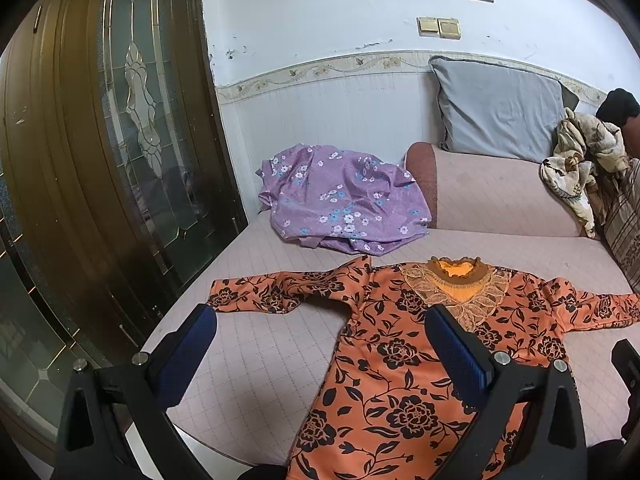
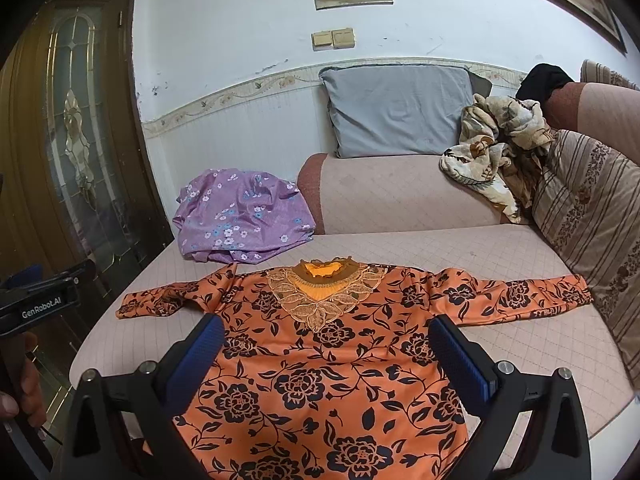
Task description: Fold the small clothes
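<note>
Both claws, left claw (image 1: 320, 344) and right claw (image 2: 326, 346), gape empty above the flat orange blouse (image 2: 320, 360), sleeves spread.

Pink quilted sofa seat (image 2: 460, 256) bearing an orange floral top (image 2: 320, 360), spread flat with sleeves outstretched. Behind it, a crumpled purple floral garment (image 2: 240, 216) lies near the seat's left edge.

Both tongs, L (image 1: 320, 344) & R (image 2: 324, 352), held level w/ jaws spread wide, gripping nothing.
</note>
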`<state>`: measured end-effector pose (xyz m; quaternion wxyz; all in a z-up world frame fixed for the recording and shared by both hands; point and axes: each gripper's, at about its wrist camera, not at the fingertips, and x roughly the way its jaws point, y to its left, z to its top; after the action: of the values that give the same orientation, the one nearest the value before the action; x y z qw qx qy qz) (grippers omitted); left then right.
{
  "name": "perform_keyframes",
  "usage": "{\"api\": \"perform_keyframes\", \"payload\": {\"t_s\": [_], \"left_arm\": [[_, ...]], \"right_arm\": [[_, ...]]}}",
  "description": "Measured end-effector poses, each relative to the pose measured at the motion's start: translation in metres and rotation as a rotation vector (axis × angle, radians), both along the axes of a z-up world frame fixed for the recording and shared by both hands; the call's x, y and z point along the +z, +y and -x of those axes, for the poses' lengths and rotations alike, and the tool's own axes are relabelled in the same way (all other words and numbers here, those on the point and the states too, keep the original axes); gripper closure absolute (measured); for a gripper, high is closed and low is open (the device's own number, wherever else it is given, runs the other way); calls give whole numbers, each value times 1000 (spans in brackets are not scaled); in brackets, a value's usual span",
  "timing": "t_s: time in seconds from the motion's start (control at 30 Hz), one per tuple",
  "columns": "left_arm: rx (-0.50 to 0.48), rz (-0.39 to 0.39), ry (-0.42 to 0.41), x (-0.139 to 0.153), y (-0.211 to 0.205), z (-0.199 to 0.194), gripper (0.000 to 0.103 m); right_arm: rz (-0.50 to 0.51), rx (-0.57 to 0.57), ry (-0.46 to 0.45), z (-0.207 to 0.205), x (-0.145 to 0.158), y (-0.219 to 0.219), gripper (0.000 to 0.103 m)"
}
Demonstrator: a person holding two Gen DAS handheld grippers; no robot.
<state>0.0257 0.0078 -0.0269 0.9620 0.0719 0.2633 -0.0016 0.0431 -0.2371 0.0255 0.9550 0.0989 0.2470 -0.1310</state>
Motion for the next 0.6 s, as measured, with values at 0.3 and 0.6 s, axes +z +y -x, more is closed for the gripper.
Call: {"api": "perform_keyframes", "payload": {"t_s": [0.3, 0.6], "left_arm": [[-5, -3, -1, -1, 0, -1, 0], [-9, -10, 8, -4, -3, -4, 0]], "right_arm": [[-4, 4, 2, -3, -1, -2, 0], [-7, 4, 5, -4, -4, -3, 0]]}}
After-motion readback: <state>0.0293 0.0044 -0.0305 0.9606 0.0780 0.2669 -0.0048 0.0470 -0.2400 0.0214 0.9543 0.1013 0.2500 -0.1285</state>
